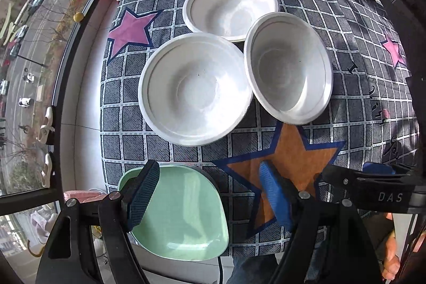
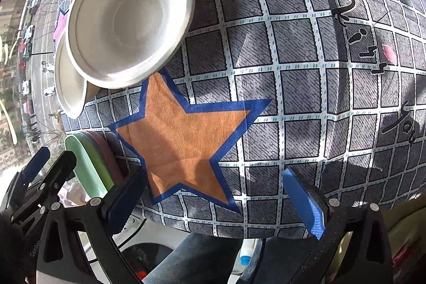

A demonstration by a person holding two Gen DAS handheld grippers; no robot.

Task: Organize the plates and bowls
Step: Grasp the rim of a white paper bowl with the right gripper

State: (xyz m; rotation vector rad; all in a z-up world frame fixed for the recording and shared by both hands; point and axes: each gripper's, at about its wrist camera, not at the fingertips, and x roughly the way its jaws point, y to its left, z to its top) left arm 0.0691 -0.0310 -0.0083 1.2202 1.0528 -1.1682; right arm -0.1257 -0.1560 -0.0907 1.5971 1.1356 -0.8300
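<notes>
Both tongs, left [image 1: 210, 193] and right [image 2: 215, 201], stand apart and empty. White bowls [image 1: 195, 89] crowd mid-tabletop [image 1: 346, 103]; the green plate [image 1: 183, 214] overhangs the near edge and might tip if nudged.

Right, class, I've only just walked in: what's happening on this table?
A person is sorting dishes with two handheld grippers. Three white bowls sit on the checked tablecloth; the right-hand bowl leans tilted on its neighbour. A green plate tops a stack at the table's edge. The left gripper and right gripper are both open, holding nothing.
</notes>
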